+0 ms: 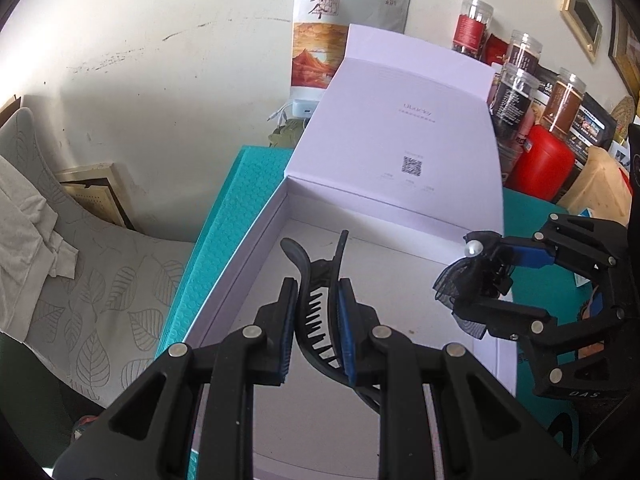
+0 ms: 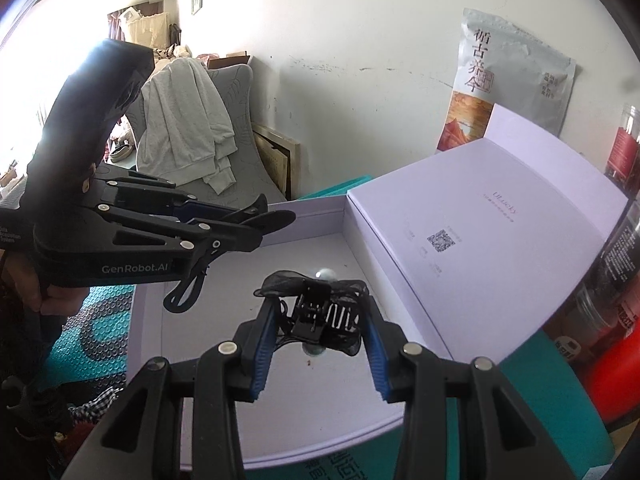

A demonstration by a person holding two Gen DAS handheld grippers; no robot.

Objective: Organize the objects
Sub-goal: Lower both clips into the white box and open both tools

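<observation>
Clip (image 1: pixel 320 312) between left gripper (image 1: pixel 316 332) fingers

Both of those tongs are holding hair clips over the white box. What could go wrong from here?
Three things, I'd guess. The left tongs pinch the long black hair clip across its toothed middle, so it may swing or slip out. The bow clip in the right tongs has loose mesh that could snag on a pad. Both hang above the open white box, close together, so they might bump when lowering.

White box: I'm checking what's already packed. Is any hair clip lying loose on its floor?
No, the white box floor looks bare; both clips are held above it in the grippers.
</observation>
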